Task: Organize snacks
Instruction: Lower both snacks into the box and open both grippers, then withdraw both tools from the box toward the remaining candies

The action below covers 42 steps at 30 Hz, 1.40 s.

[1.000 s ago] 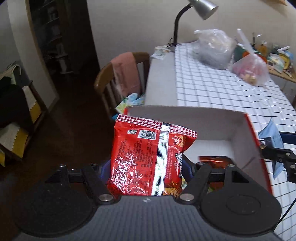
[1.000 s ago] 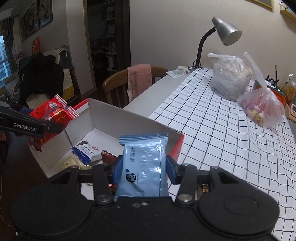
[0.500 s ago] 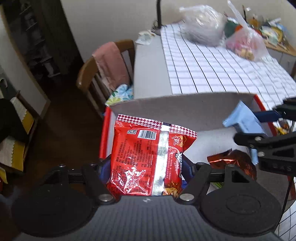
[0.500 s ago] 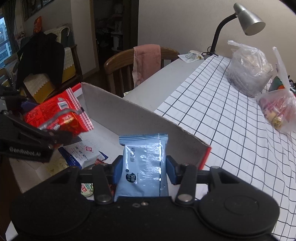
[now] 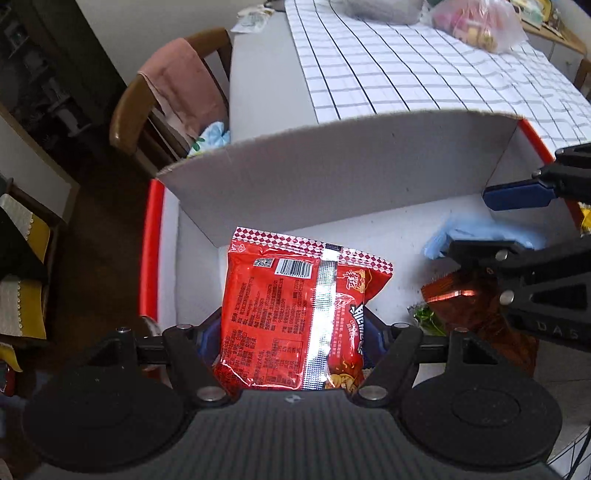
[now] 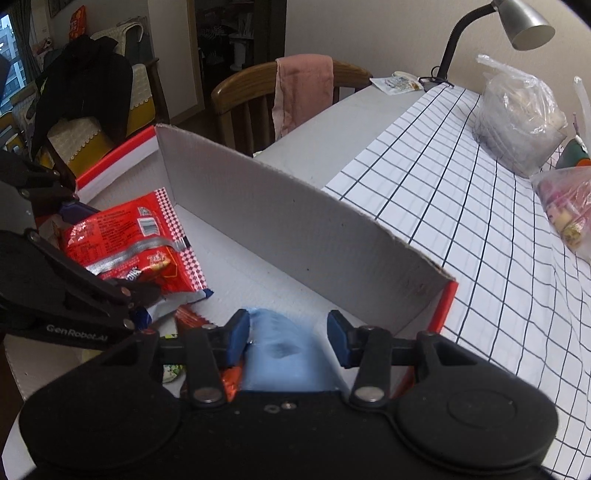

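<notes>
Room: dim dining area, wooden chair (image 6: 258,96) draped with a pink cloth (image 6: 301,88), desk lamp (image 6: 517,26) at the table's far edge. Table (image 6: 461,177): grid-pattern cloth, two plastic bags (image 6: 517,122) along its far side.

Box (image 5: 332,173): white card, red rim, at the table's near corner; holds a brown packet (image 5: 476,310) and other wrappers by its near wall.

Left gripper (image 5: 291,332): clenched on the red packet (image 5: 295,314), over the box's left half.

Right gripper (image 6: 288,336): fingers apart; blue packet (image 6: 280,350) blurred between them, left pad touching, right pad clear, over the box's right end.
</notes>
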Available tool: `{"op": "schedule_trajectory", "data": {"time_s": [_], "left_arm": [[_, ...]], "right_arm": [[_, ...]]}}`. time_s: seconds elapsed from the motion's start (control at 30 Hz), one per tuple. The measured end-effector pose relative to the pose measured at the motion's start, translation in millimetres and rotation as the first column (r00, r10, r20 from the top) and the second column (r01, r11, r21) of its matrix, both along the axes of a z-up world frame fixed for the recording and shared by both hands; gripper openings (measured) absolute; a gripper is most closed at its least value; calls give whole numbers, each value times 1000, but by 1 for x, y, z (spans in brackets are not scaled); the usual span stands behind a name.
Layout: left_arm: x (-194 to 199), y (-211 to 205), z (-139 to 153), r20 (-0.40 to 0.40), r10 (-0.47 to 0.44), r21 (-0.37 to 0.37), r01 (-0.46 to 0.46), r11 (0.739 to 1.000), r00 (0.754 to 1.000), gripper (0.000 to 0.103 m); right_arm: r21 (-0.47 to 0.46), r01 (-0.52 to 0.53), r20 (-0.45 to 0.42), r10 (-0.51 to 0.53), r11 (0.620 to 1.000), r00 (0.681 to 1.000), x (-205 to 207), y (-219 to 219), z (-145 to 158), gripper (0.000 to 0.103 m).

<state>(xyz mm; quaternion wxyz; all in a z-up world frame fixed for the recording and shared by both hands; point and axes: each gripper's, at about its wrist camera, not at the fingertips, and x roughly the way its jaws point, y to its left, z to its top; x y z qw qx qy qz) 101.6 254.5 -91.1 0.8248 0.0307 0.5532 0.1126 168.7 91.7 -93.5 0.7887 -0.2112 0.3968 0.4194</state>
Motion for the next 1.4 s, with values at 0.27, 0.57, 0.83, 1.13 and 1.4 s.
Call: {"op": "schedule_trajectory", "data": {"time_s": [0.27,0.57,0.83,1.13,1.4], "left_arm": [[1,2,0,-6,-3,-8,2,1000,1000,73],[-7,7,8,36,19,-29,-18,999,999,74],[-25,1,28,109,26,-60,-19,998,994,74],[-52,-24,60,219,-5,-60,18,998,976,74],[-69,-49,85,315,-15,-75,41,996,949,74]], "right_arm": [[15,1,-14,-1,1000,1000,1,-3,2,52],[76,31,-34,-28,997,999,-1,-24,12,62],[149,29,-26,-26,988,999,-15,-44,34,67],[233,34,-8,-33,972,999,-36,-75,60,74],[303,73,-6,-75,950,997,-49,-109,73,79]]}}
